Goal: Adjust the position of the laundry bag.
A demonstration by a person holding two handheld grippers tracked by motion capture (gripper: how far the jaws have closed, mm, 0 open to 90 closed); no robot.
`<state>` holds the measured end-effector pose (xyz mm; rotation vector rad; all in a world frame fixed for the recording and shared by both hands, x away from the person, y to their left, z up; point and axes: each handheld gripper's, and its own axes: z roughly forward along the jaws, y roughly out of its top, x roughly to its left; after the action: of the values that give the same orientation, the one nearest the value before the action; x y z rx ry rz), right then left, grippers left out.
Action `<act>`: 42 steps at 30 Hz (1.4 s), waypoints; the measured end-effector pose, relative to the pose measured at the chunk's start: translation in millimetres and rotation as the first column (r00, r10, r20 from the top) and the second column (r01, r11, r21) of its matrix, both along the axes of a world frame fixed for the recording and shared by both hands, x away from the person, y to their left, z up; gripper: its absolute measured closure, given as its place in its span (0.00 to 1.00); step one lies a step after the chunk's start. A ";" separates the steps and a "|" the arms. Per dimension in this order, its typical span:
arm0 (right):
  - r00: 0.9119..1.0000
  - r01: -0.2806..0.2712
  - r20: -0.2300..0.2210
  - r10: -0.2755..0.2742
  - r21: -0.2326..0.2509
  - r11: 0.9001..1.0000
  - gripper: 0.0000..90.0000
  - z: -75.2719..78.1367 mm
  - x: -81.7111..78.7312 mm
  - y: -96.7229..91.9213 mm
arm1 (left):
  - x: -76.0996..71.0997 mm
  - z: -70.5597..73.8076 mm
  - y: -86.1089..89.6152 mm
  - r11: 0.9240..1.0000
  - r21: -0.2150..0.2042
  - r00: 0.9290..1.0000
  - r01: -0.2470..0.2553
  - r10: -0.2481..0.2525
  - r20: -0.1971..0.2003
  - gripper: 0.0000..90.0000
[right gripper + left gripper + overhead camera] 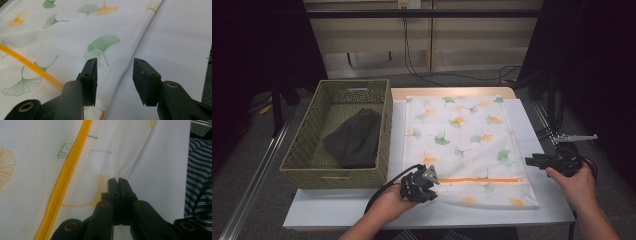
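Left of the white ginkgo-print mesh laundry bag (464, 145) sits an olive woven basket (307, 150); on the white counter (542, 210), the left tool (118, 180) is pinched shut on the bag's near-left edge. The right tool (113, 75) hangs open over its right edge. That thin bite could slip if lifted; whether both layers are caught is hidden.

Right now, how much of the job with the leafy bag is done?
Not much looks done yet. The leafy bag lies flat on the table, its orange zipper looking zipped. In hand: the left gripper is shut on the bag's edge, while the right gripper stands open over the opposite edge without gripping. A dark cloth sits in the basket, untouched. Probably left: the right gripper's grip.
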<state>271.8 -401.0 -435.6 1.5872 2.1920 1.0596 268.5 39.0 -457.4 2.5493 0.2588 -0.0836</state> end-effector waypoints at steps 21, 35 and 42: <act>0.999 -0.015 -0.040 0.012 -0.067 0.998 0.67 2.2 -26.2 4.9 | 11.5 19.5 2.1 0.978 -0.206 0.998 -0.026 0.015 -0.054 0.53; 0.992 -0.055 -0.122 0.045 -0.084 0.995 0.67 -19.0 -30.2 16.6 | 22.9 24.5 0.5 0.960 -0.266 0.996 -0.087 0.084 -0.020 0.47; 0.986 -0.070 -0.154 0.058 -0.077 0.995 0.71 -25.7 -29.7 17.4 | 23.4 28.8 -5.0 0.960 -0.271 0.997 -0.071 0.071 -0.009 0.46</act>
<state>242.2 -383.6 -461.3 1.6197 2.3674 0.8787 291.9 34.0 -428.7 2.2649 0.3159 -0.0843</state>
